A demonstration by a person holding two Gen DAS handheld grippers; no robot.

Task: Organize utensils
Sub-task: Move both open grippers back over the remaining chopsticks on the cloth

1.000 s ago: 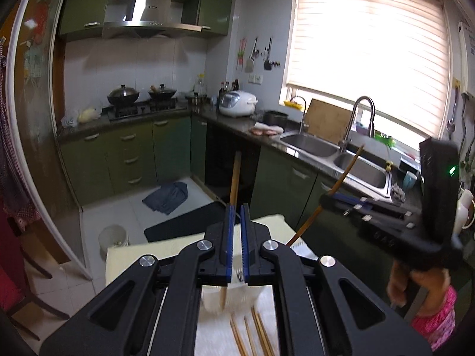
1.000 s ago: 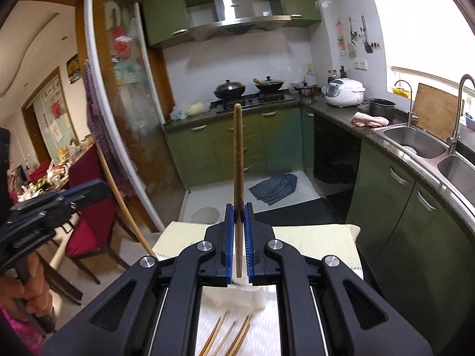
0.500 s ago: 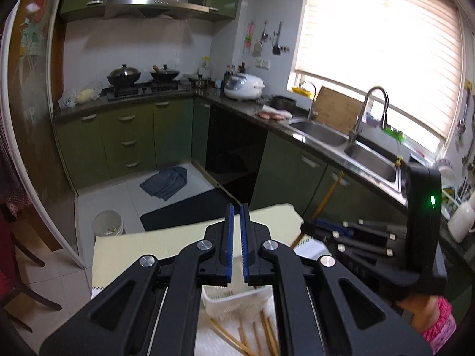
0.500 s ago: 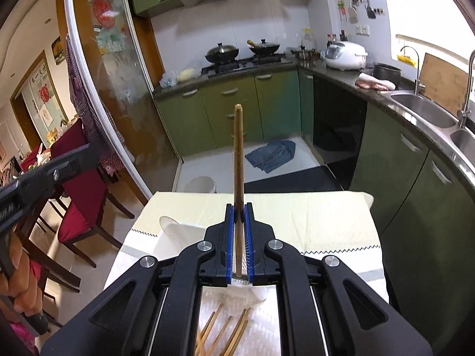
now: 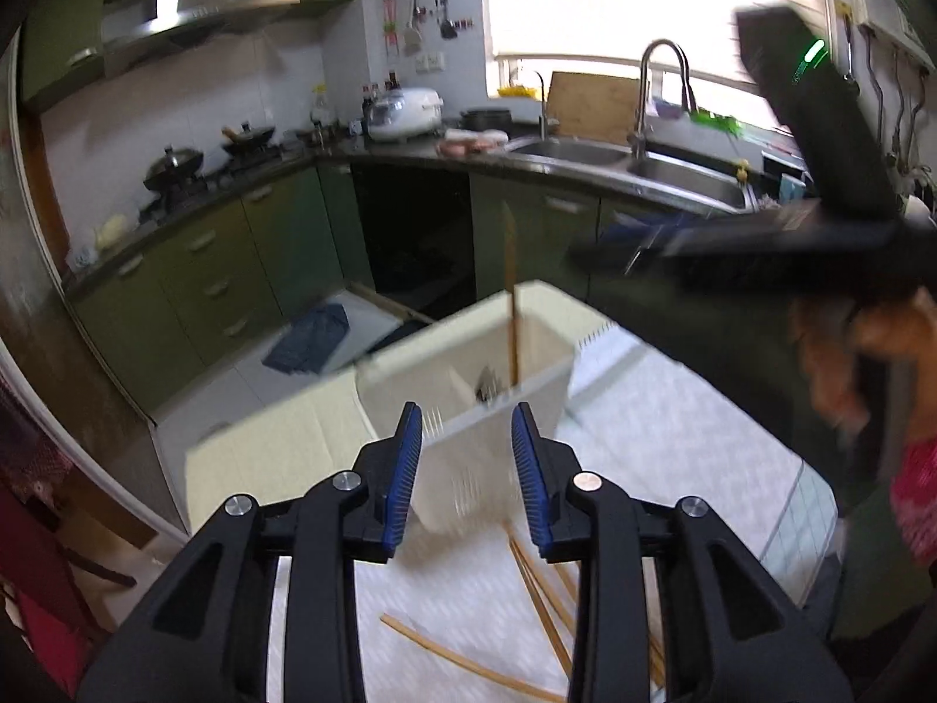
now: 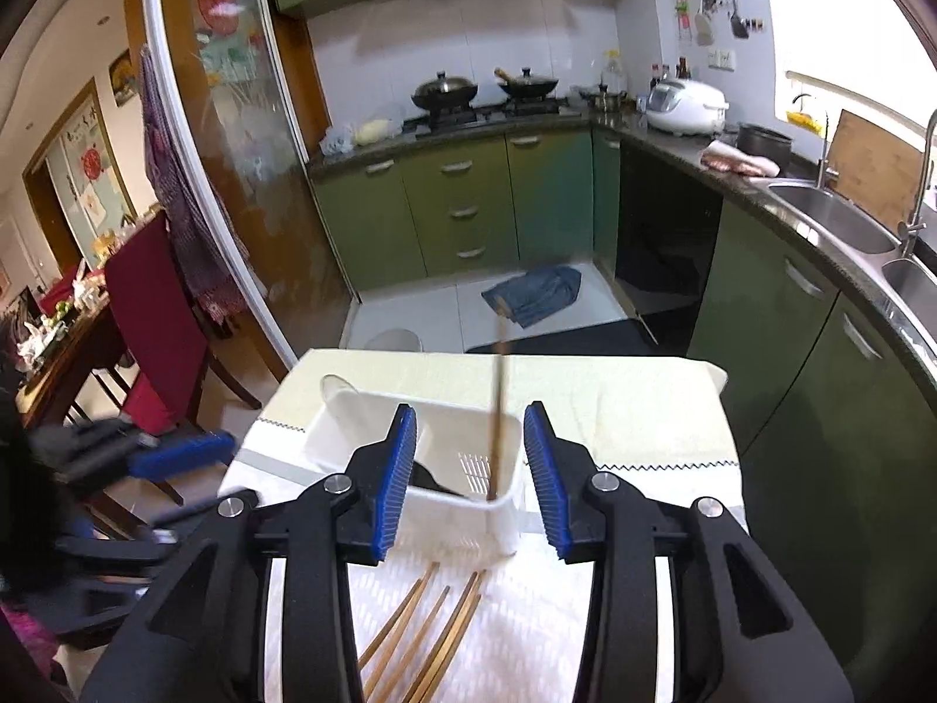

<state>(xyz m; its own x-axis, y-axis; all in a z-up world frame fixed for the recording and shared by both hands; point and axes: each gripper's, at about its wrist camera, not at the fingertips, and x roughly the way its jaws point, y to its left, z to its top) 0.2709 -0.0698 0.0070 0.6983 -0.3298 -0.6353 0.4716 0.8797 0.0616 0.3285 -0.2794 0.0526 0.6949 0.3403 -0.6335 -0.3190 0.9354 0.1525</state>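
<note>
A wooden chopstick [image 6: 499, 410] is standing upright in the right end of the white utensil basket [image 6: 328, 427], which is sitting on the cloth-covered tabletop [image 6: 615, 410]. I am opening the jaws of my right gripper [image 6: 474, 468] around it, pads apart and not pressing. My left gripper [image 5: 465, 463] is opening too, with nothing between its jaws. Several loose chopsticks [image 6: 421, 632] are still lying on the white mat near me, so I am judging most of the sorting as remaining.

Both tools have dropped toward the desk and are opening: the right tool [image 6: 471, 474] has let its chopstick [image 6: 499, 410] into the white basket [image 6: 503, 512]; the left tool [image 5: 467, 468] holds nothing.
</note>
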